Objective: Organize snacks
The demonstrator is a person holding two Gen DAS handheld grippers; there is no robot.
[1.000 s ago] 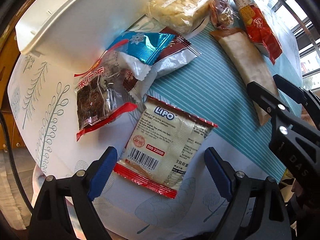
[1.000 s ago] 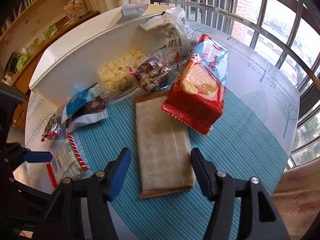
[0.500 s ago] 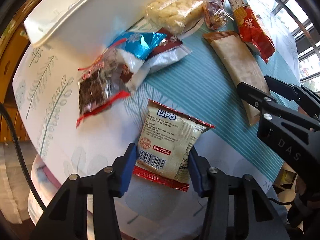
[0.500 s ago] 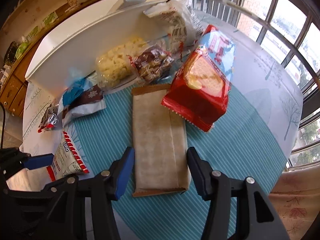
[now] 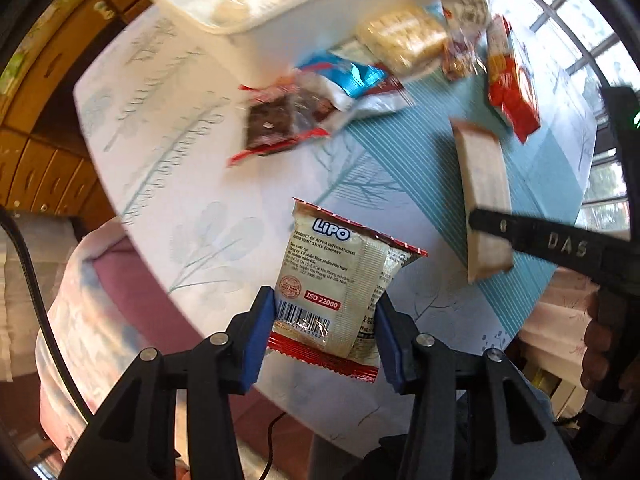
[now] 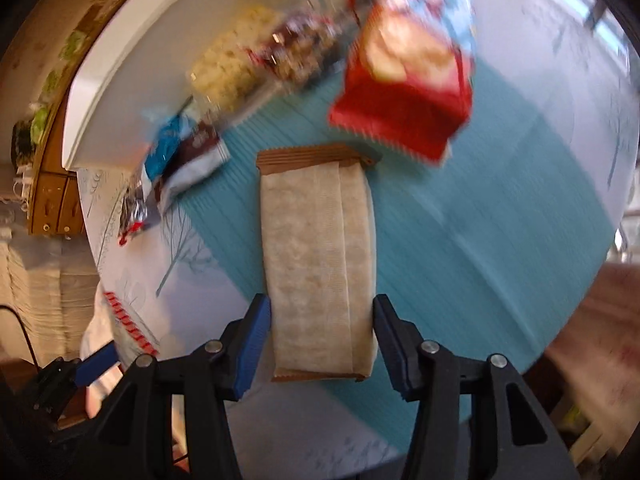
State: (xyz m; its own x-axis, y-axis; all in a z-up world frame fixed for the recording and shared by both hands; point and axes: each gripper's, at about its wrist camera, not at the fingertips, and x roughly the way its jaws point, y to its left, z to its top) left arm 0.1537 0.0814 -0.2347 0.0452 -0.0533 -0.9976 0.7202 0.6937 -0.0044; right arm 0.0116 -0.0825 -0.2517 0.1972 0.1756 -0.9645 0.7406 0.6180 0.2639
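My left gripper (image 5: 324,320) is shut on a beige Lipo snack packet (image 5: 336,280) with red crimped ends, held above the table near its edge. In the right wrist view my right gripper (image 6: 322,320) points steeply down over a long beige packet (image 6: 316,240) lying on the teal mat (image 6: 480,220). Its blue pads touch the packet's two long sides at the near end. In the left wrist view one black finger (image 5: 520,232) of the right gripper crosses that packet (image 5: 480,184). Both views are motion-blurred.
A white bin (image 5: 256,28) holding snacks stands at the back. In front of it lie a blue packet (image 5: 344,76), a dark snack in clear wrap (image 5: 276,124), a pale puffed pack (image 5: 404,36) and a red cracker pack (image 6: 404,92). The table edge (image 5: 160,264) is close below.
The left jaws closed on the Lipo packet and lifted it off the table. The right gripper tilted further down and narrowed around the long beige packet.
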